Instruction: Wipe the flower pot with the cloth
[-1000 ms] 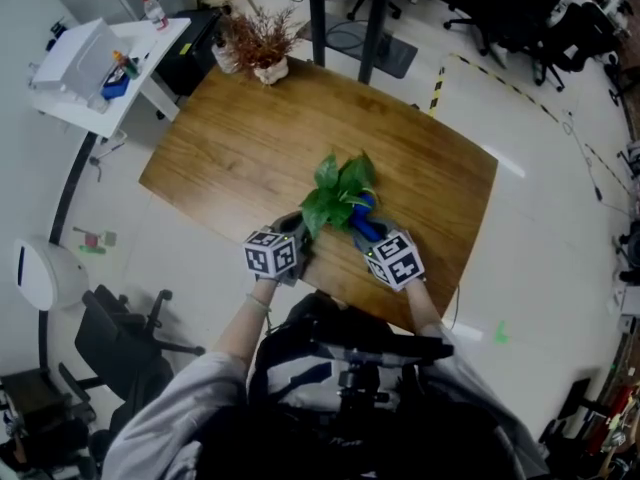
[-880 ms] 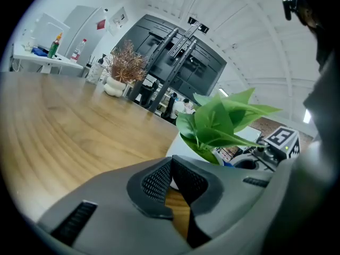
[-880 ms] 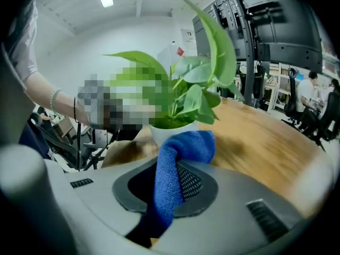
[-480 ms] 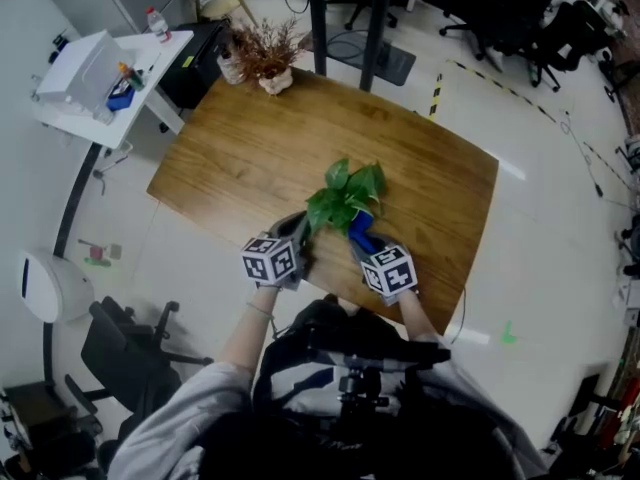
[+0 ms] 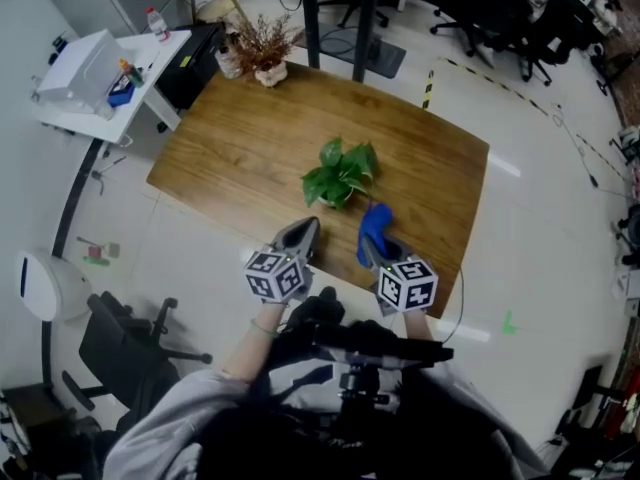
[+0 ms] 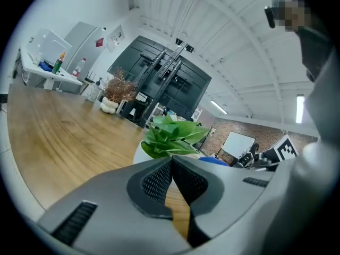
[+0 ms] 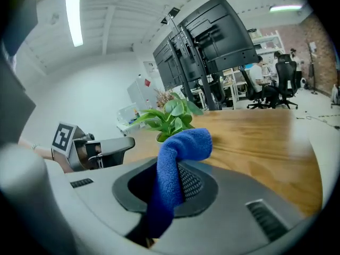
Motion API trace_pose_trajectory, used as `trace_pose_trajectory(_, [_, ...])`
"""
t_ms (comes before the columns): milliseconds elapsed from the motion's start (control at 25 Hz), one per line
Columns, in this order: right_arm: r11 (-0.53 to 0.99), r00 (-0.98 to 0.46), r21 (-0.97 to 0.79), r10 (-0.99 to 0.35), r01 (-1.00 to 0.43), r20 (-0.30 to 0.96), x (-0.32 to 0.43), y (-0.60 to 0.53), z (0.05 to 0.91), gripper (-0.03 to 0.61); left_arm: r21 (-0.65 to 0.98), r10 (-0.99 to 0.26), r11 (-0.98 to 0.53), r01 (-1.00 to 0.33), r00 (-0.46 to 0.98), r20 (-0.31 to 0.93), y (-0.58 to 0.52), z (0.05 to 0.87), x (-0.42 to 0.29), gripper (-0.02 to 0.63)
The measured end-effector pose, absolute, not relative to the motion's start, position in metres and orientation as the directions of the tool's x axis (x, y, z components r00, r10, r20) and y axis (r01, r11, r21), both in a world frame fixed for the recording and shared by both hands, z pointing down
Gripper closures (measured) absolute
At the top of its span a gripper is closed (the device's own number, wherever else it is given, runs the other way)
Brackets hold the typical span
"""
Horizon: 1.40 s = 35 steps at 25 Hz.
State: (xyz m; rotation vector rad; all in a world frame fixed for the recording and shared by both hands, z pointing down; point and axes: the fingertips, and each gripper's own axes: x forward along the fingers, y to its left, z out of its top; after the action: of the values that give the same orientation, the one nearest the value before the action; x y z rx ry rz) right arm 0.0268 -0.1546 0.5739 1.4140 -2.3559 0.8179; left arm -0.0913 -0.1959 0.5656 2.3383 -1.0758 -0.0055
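Observation:
A leafy green plant (image 5: 340, 171) in a white flower pot (image 6: 139, 152) stands alone near the middle of the wooden table (image 5: 230, 148). My left gripper (image 5: 303, 231) is shut with nothing in it, a short way back from the pot on its near left. To the pot's near right, my right gripper (image 5: 374, 236) is shut on a blue cloth (image 7: 178, 161), which folds over above the jaws. Neither gripper touches the pot. In the right gripper view the plant (image 7: 170, 116) lies ahead and the left gripper (image 7: 101, 146) is at the left.
A dried plant in a small pot (image 5: 262, 48) sits at the table's far left corner. Left of the table is a white side table (image 5: 100, 78) with bottles. A black chair (image 5: 130, 343) stands on the floor at the near left. More office chairs (image 5: 540, 28) are far right.
Both grippers have drawn back from the pot towards the table's near edge. The blue cloth came away with the right gripper, and the plant now stands free.

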Motion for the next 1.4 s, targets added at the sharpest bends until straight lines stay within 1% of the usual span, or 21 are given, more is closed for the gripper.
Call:
trace_pose_trajectory(280, [0.375,-0.513,-0.366,-0.740,-0.852,0.436,0.040,-0.110,0.536,0.526,0.483,-0.718,-0.551,-0.681,0.681,0.142,-0.143,0.520,-0.057,0.606])
trace_pose_trajectory(560, [0.394,-0.553,-0.418,-0.735,-0.819,0.392,0.049,-0.053,0.522,0.526,0.476,-0.761,-0.520,-0.709,0.638,0.118,-0.079,0.498,-0.046,0.606])
trace_pose_trajectory(920, [0.455,-0.584,-0.376,-0.708,-0.807,0.397,0.044,-0.004,0.530,0.526,0.451,-0.771,-0.502,-0.738,0.618,0.154,-0.021,0.514,-0.042,0.606])
trace_pose_trajectory(1120, [0.483,-0.599,-0.360,-0.700,-0.798,0.389,0.040,0.006,0.528,0.526,0.435,-0.775,-0.496,-0.752,0.609,0.168,-0.011,0.518,-0.044,0.606])
trace_pose_trajectory(1280, [0.491,-0.593,-0.336,-0.699,-0.804,0.399,0.042,0.015,0.531,0.526,0.378,-0.770,-0.513,-0.770,0.608,0.193,-0.005,0.518,-0.039,0.606])
trace_pose_trajectory(1400, [0.498,-0.599,-0.334,-0.692,-0.800,0.404,0.042,0.019,0.532,0.526,0.381,-0.770,-0.511,-0.770,0.608,0.195,-0.001,0.518,-0.037,0.606])
